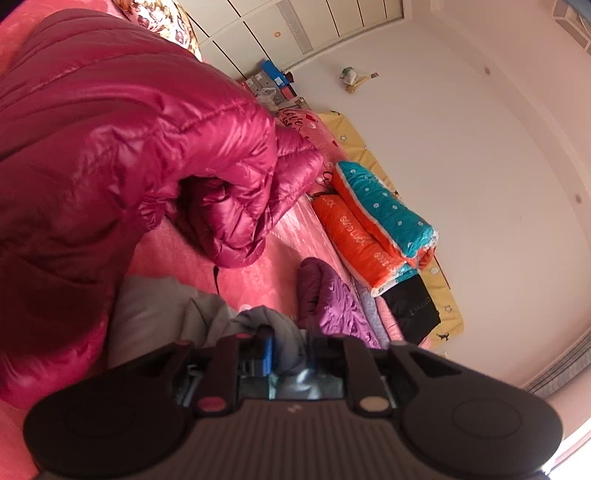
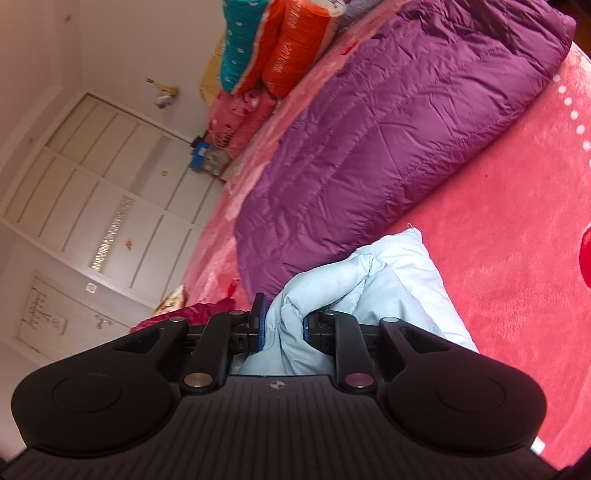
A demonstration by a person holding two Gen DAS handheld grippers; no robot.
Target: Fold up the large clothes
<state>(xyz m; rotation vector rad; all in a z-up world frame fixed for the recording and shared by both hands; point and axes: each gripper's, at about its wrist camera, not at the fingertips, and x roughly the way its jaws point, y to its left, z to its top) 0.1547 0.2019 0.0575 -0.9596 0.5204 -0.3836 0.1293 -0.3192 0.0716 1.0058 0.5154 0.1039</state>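
A pale blue padded garment [image 2: 399, 280] lies bunched on the pink bed blanket [image 2: 498, 240]. My right gripper [image 2: 283, 326] has a thick fold of it filling the gap between its blue pads [image 2: 259, 325], which press on it. In the left wrist view the same garment [image 1: 166, 314] looks grey, and my left gripper [image 1: 290, 350] is shut on another bunch of it; only one blue pad [image 1: 266, 350] shows clearly. A shiny magenta puffer jacket [image 1: 129, 129] is heaped just left of the left gripper. A folded purple quilted jacket [image 2: 388, 140] lies beyond the right gripper.
Rolled orange and teal quilts [image 1: 373, 221] and a black folded item [image 1: 413, 306] line the bed's wall side. A patterned pillow [image 1: 159, 18] sits past the magenta jacket. White wardrobe doors [image 2: 103, 184] stand across the room, with boxes [image 1: 273, 79] at the bed's end.
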